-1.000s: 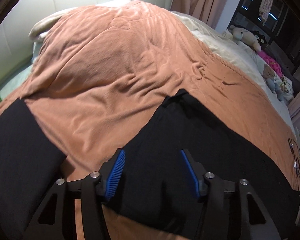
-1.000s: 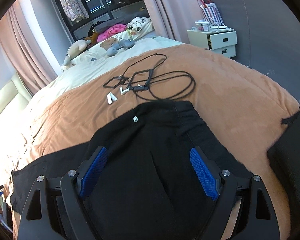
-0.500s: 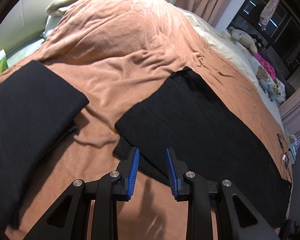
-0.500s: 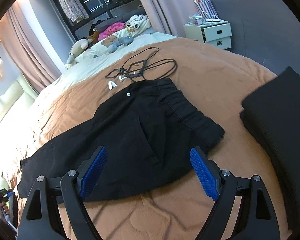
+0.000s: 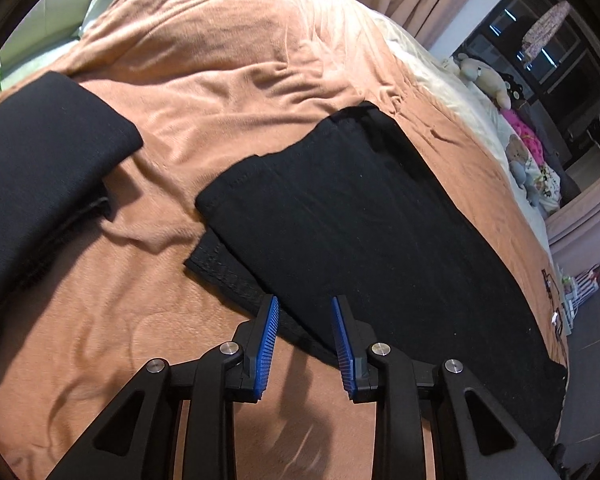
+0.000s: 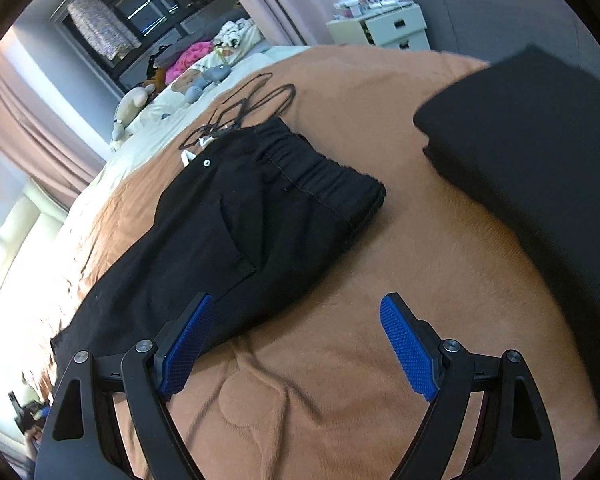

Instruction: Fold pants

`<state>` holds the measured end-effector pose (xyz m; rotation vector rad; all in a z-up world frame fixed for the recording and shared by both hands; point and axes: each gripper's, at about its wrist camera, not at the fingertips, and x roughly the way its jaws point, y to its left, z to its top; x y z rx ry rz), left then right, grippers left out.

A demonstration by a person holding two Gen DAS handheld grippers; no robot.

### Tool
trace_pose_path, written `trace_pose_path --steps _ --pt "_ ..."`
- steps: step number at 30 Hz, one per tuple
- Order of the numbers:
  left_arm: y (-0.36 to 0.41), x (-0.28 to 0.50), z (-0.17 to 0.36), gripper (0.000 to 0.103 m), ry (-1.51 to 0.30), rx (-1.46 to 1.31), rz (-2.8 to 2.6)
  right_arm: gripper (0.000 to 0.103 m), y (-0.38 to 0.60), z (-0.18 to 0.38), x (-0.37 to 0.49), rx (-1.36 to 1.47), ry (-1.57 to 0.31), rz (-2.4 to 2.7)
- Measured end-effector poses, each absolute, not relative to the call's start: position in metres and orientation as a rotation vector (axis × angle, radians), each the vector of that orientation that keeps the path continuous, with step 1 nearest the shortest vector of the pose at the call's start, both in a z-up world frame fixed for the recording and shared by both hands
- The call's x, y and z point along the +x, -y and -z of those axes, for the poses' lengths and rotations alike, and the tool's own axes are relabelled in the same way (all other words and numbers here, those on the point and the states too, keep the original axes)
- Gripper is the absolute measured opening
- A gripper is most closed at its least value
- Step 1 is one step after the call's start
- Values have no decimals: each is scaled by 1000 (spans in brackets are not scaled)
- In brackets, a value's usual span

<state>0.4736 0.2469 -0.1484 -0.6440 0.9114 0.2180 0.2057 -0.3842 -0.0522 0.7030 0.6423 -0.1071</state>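
Note:
Black pants [image 5: 360, 232] lie flat on the brown blanket [image 5: 228, 80], one leg stacked on the other. Their hems point at my left gripper [image 5: 305, 310], which hovers at the near edge of the lower hem. Its jaws stand at a narrow gap, with fabric behind the tips but not pinched. In the right wrist view the elastic waistband [image 6: 320, 176] of the pants [image 6: 220, 240] lies ahead. My right gripper [image 6: 300, 316] is wide open over bare blanket [image 6: 380, 260]; its left finger [image 6: 188, 340] overlaps the pants' near edge.
A folded black garment [image 5: 40, 160] rests beside the hems and shows again as a dark stack [image 6: 540, 200] right of the waistband. Black cables [image 6: 252, 104] and white earbuds lie past the waistband. Plush toys [image 5: 484, 76] sit along the bed's far side, near a white nightstand [image 6: 384, 28].
Both grippers have drawn back from above the pants toward their near edge and sunk lower. The left jaws have narrowed. The folded black garment has come further into both views.

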Motion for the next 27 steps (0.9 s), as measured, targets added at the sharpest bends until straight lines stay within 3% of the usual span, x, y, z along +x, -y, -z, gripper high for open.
trace_pose_path --steps 5,9,23,24,25,26,27 --pt "-248 477 160 30 -912 -676 -224 84 384 65 224 738 -644 72" --pt "-252 479 169 30 -908 -697 -234 75 390 74 240 748 -662 61" --pt "-259 481 185 30 -869 -778 -276 75 393 84 250 771 -642 89" --pt "-259 482 185 28 -867 -783 -281 67 391 83 250 771 -636 97" --pt "-260 482 184 12 -867 -778 -297 45 390 84 250 763 -633 121" --pt "-260 482 184 2 -867 -779 -303 35 390 84 251 760 -640 134" --pt "-261 481 184 2 -859 -794 -301 21 393 85 253 767 -648 148"
